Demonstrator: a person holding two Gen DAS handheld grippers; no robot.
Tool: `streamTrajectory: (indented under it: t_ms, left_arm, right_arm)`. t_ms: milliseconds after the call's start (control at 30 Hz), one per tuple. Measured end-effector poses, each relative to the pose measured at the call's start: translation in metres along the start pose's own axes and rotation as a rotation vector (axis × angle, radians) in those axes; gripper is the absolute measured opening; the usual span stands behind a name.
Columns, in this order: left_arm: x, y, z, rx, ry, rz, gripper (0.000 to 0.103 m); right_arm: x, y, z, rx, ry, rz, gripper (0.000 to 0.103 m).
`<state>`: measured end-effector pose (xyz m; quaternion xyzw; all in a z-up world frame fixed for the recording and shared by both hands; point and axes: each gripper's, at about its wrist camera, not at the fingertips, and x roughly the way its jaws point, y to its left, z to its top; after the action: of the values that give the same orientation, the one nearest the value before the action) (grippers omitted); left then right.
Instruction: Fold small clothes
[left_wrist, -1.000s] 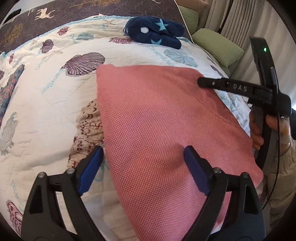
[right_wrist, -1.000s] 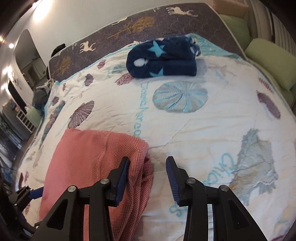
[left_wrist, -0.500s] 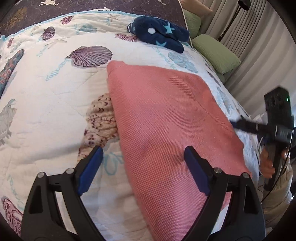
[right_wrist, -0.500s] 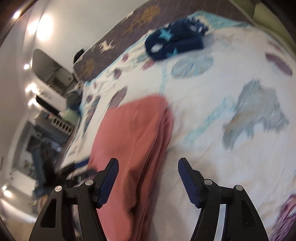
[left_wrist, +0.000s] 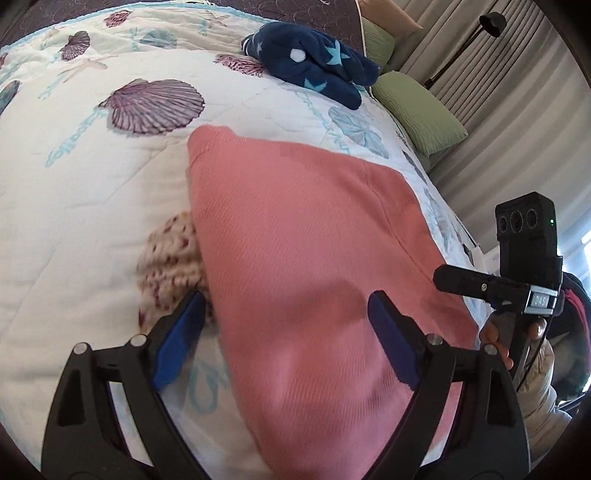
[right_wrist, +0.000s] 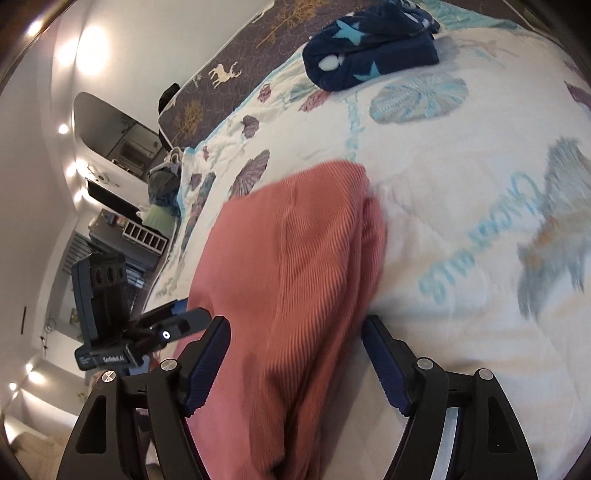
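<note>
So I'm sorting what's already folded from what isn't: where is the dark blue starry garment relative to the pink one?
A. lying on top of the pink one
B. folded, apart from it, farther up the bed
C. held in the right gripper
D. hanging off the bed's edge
B: the dark blue starry garment sits folded on the quilt, with bare quilt between it and the pink garment.

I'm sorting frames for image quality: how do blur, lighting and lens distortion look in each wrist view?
Left wrist view: daylit, strong fisheye bulge, dark vignette corners; the pink garment is soft near the left gripper, the navy star fleece sharper. Right wrist view: motion smear on the quilt print, glaring wall lights at upper left, and a shadow on the garment by the opening right gripper.
</note>
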<state>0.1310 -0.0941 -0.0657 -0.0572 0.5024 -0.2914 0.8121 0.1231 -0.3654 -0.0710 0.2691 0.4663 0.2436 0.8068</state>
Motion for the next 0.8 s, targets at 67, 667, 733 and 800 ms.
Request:
streamTrajectory:
  t_ms: [67, 667, 733, 800]
  left_arm:
    - [0.003, 0.0, 0.005, 0.0, -0.01, -0.007, 0.085]
    - [-0.151, -0.098, 0.012, 0.291, -0.429, 0.084, 0.029]
    - [-0.177, -0.116, 0.017, 0.34, -0.484, 0.09, 0.029]
    - [-0.202, -0.135, 0.026, 0.394, -0.541, 0.101, 0.029]
  right_arm:
    - [0.007, 0.002, 0.005, -0.021, -0.003, -0.012, 0.074]
    - [-0.12, 0.121, -0.02, -0.257, -0.37, -0.07, 0.024]
    - [-0.145, 0.145, -0.023, -0.303, -0.433, -0.093, 0.024]
    - [-0.162, 0.162, -0.024, -0.326, -0.477, -0.102, 0.024]
